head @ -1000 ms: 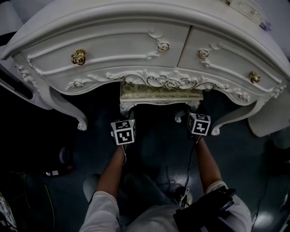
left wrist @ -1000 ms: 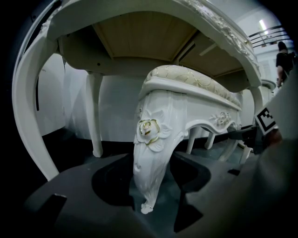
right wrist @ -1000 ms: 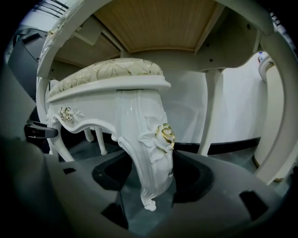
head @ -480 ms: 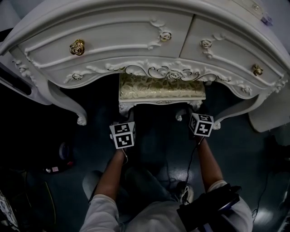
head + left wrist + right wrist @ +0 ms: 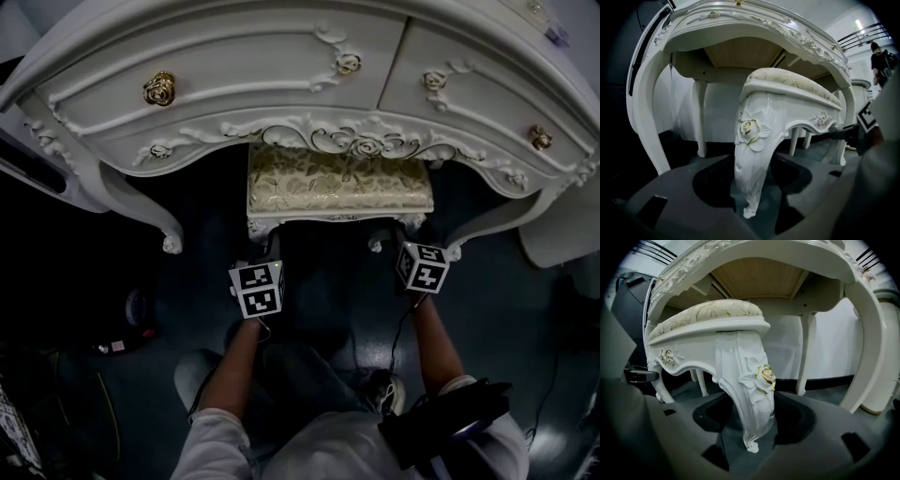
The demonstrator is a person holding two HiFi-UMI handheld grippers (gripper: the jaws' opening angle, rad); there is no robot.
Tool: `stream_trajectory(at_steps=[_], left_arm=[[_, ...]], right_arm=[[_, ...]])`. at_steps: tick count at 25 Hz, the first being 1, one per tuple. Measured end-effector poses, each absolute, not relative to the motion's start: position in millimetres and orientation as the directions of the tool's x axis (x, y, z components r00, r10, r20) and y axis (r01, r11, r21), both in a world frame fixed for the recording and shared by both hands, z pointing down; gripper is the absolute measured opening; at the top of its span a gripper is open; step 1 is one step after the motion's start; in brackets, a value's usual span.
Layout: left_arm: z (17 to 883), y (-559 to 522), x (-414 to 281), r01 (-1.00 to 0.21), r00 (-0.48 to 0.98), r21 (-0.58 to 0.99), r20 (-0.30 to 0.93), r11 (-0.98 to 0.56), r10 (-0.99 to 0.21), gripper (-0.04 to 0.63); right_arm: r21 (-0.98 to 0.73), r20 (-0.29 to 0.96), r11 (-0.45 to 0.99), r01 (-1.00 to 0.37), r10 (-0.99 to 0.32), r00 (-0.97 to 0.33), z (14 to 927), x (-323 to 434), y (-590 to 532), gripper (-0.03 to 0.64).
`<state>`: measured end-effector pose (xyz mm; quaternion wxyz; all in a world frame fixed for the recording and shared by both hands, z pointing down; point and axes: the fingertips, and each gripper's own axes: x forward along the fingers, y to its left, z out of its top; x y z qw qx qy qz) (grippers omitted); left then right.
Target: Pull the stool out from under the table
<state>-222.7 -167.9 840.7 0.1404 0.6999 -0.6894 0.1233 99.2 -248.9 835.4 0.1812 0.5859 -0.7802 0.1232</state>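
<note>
Stool sits partly under the table in my head view. Its patterned seat shows in front of the carved apron and its back edge is hidden beneath. My left gripper is at the near leg on my left and my right gripper is at the near leg on my right. Both marker cubes face up, over a dark floor.

In the left gripper view, the left gripper has its jaws drawn in on a white carved leg with a gold-edged rose. One jaw is pressed to each side, with only the leg between them. The foot is down near the floor; I cannot tell whether it touches. The seat stands just in front of the tabletop's underside.

In the right gripper view, the right gripper is the same. Its jaws are clamped either side of the other front leg, rose facing right, with the stool's seat above and the table's wooden underside over it.
</note>
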Motion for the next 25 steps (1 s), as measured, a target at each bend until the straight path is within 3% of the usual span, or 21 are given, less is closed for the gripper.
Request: stream_trajectory(at_steps=[25], left_arm=[[838, -113, -213, -0.999, 0.029, 0.047, 0.377, -0.012, -0.926, 0.256]], right_arm=[[-0.001, 0.462, 0.266, -0.964, -0.855, -0.237, 837, 111, -186, 0.261]])
